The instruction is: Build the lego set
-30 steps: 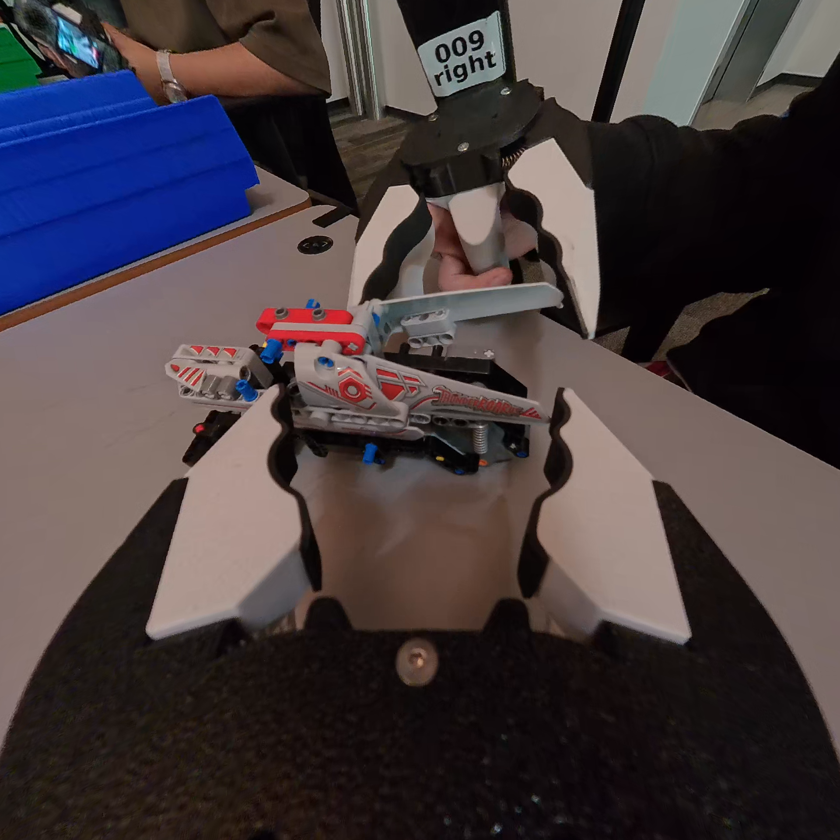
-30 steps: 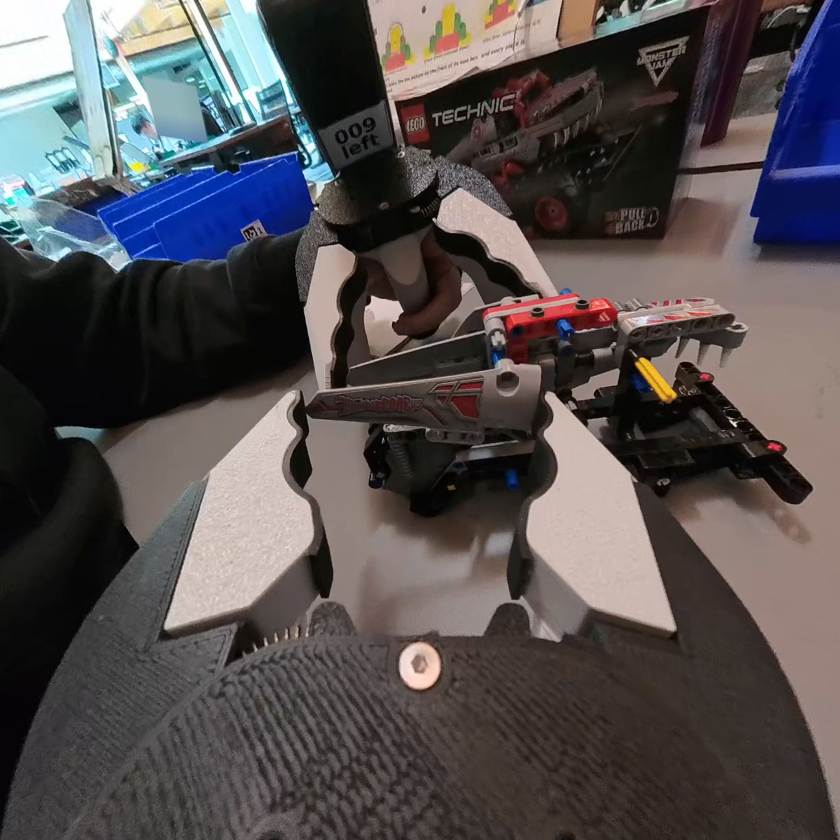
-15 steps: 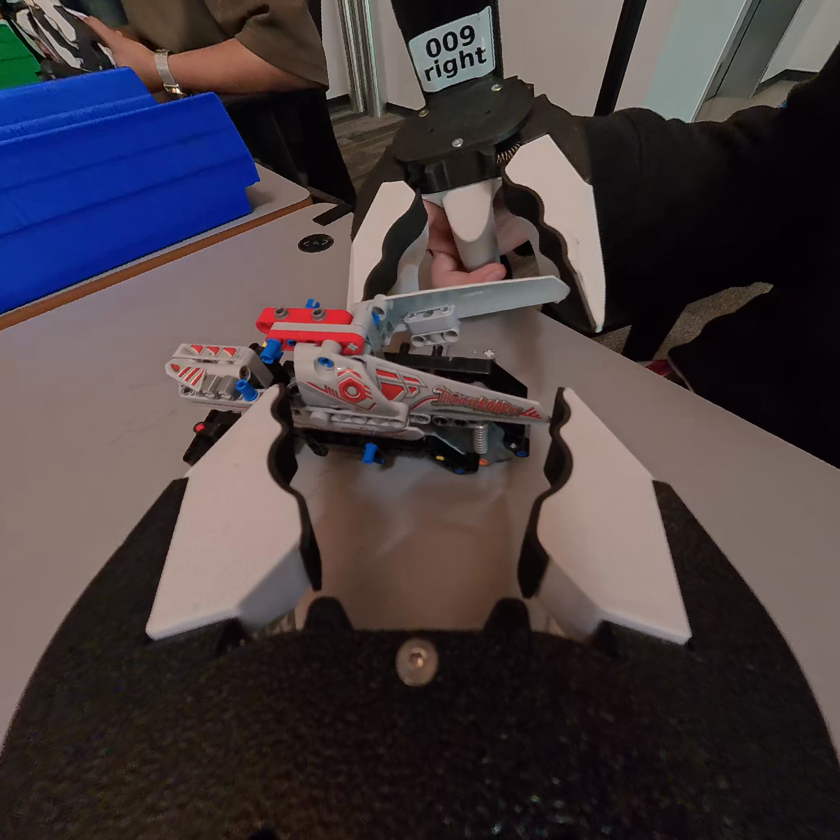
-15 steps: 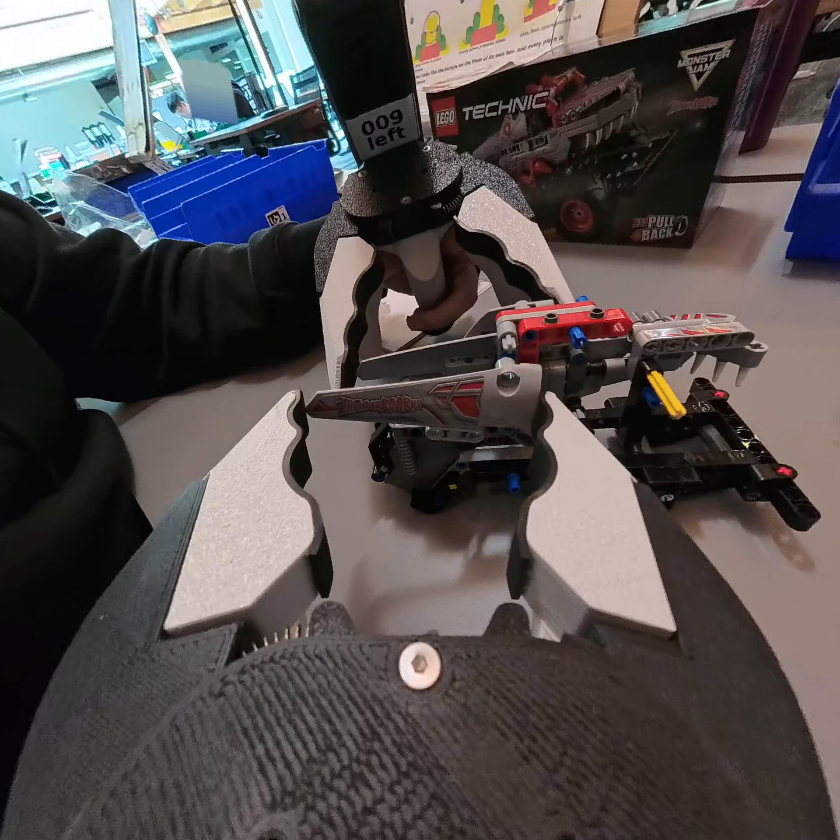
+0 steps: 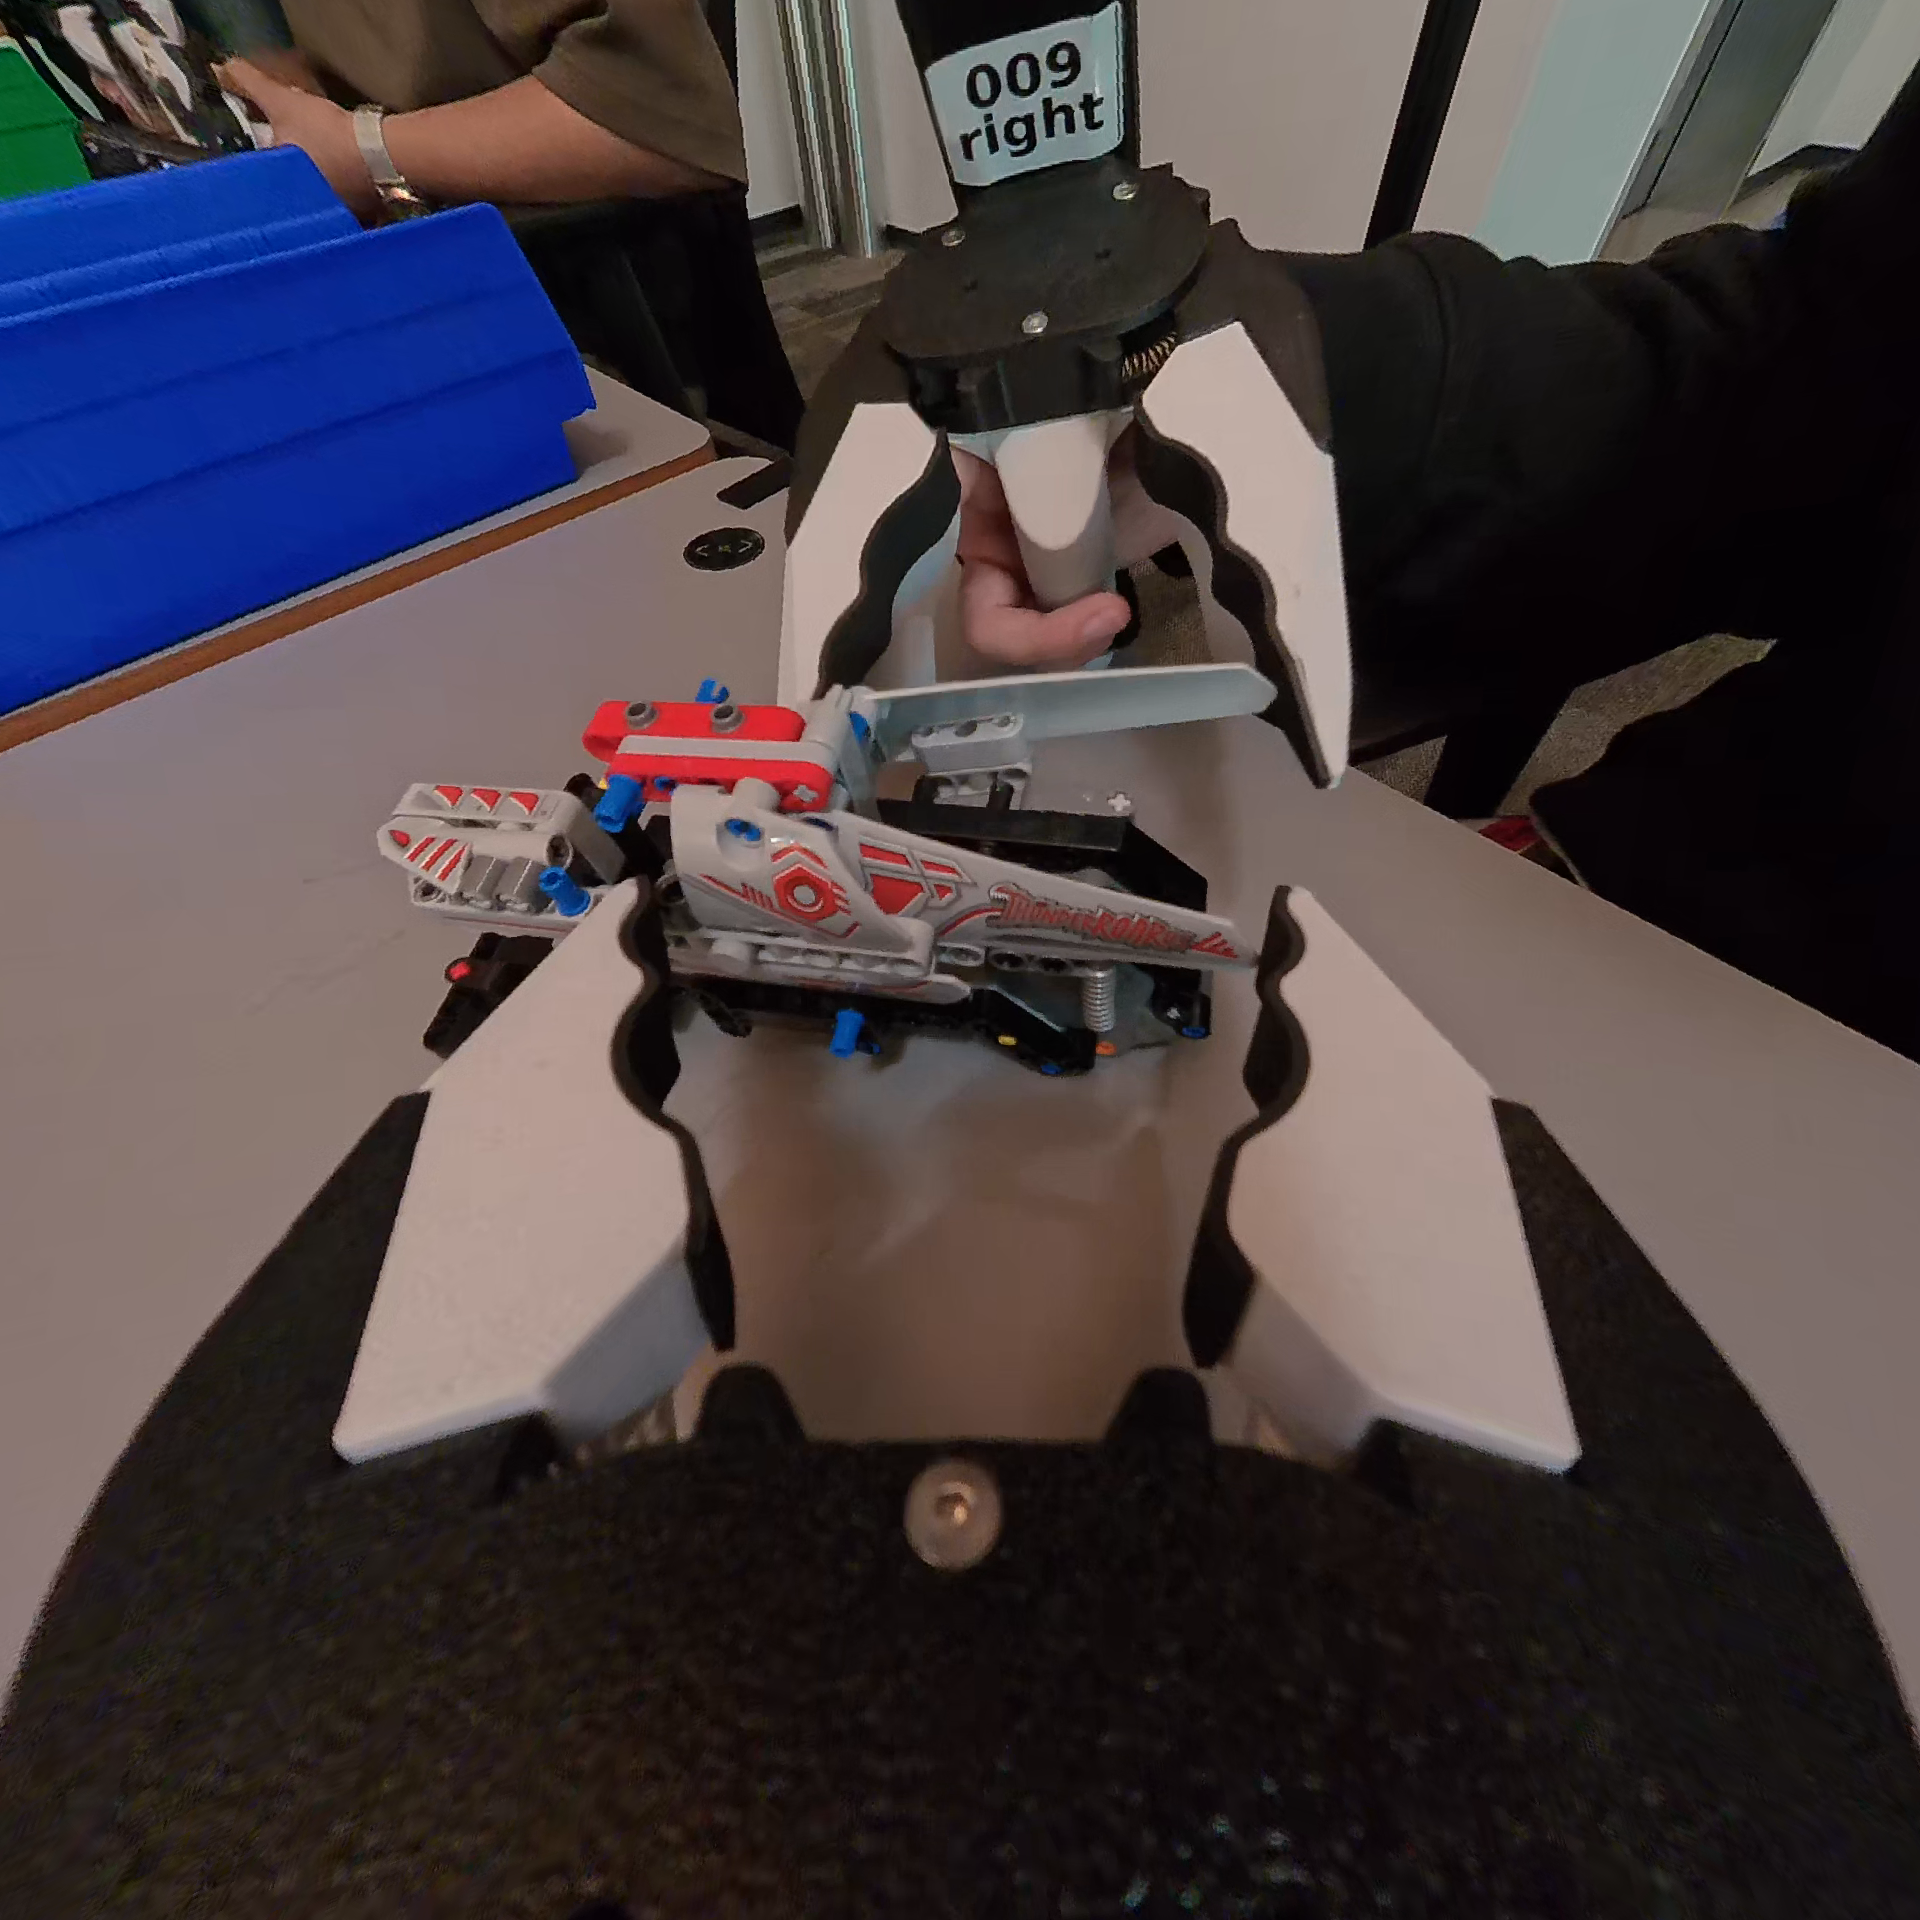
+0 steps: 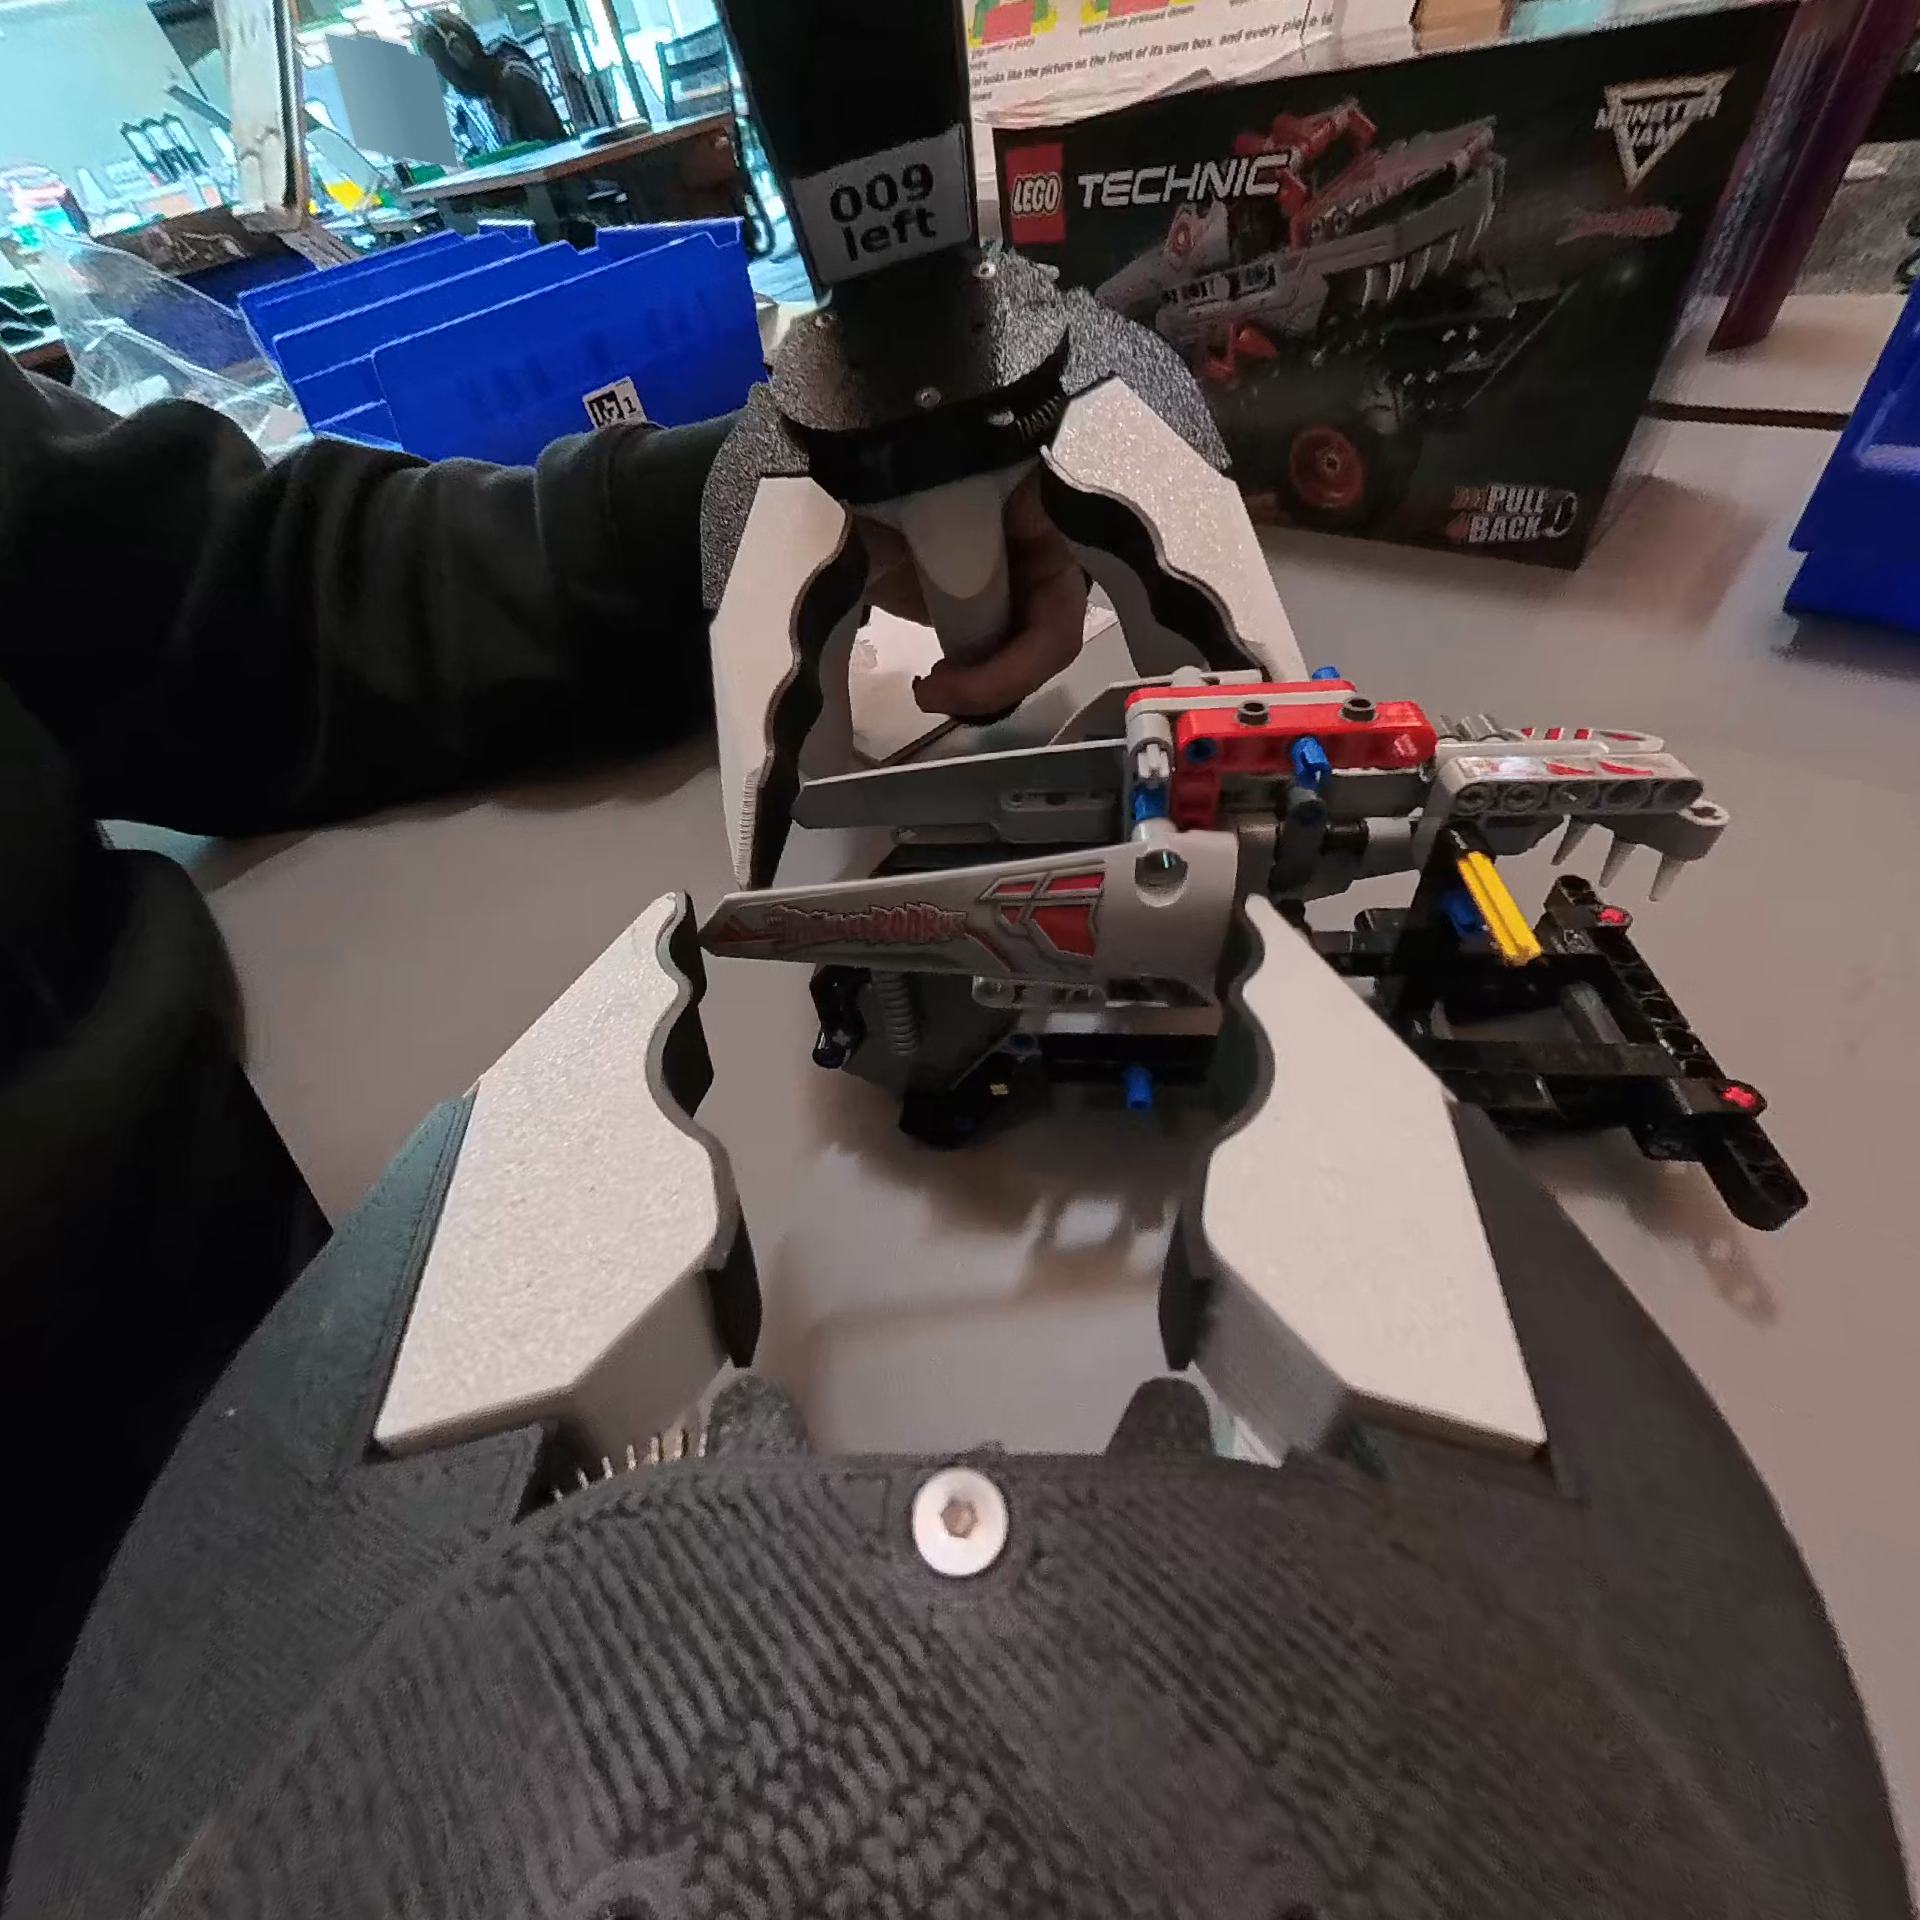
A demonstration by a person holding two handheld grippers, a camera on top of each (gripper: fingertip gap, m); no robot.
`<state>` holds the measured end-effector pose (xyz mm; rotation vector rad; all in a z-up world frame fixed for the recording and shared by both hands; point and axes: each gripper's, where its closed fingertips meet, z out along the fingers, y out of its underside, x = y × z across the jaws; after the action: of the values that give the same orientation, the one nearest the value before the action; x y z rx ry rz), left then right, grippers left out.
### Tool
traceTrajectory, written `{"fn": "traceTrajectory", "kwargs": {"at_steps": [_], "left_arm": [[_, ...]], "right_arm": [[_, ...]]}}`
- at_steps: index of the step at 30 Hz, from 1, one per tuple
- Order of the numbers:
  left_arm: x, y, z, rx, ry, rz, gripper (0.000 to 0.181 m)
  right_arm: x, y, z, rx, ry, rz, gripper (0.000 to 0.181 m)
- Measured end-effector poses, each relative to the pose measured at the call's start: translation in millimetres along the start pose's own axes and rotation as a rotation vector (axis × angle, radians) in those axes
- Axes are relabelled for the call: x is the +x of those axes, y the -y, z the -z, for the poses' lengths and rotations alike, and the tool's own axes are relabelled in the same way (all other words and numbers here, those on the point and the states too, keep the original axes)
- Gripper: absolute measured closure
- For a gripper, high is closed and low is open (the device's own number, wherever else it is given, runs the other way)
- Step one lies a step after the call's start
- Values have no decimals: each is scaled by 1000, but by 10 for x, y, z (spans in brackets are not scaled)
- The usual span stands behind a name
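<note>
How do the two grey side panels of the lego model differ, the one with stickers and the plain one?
In the left wrist view, the stickered panel carries red markings, while the plain panel shows bare light grey. The stickered panel sits lower, in front of the left gripper; the plain panel sits higher, on the far side, between the fingers of the right gripper. Both are long, tapered to a point, and meet near the red beam.

Glossy moulded plastic is noted on the lego model (image 5: 831, 894). The table (image 5: 208, 831) is seen matt and smooth. A rough, grainy black finish is observed on the left gripper (image 5: 951, 935) body.
</note>
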<state>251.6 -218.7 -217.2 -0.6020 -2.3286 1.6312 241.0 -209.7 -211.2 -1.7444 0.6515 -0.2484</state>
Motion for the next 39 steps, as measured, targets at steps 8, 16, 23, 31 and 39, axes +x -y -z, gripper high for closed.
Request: {"fn": "traceTrajectory", "kwargs": {"at_steps": [8,16,23,31,39], "left_arm": [[-1,10,-16,2,6,5,70],[-2,12,-21,8,18,13,70],[1,18,-34,11,20,14,70],[-3,-5,-15,-8,31,9,70],[-37,-149,-13,-86,66,-35,69]], "right_arm": [[-2,-4,11,-6,17,43,83],[40,-46,-22,-44,-86,174,83],[70,-101,-11,-157,-127,245,83],[76,-104,-21,-232,-103,279,83],[49,8,-93,-188,-65,294,83]]}}
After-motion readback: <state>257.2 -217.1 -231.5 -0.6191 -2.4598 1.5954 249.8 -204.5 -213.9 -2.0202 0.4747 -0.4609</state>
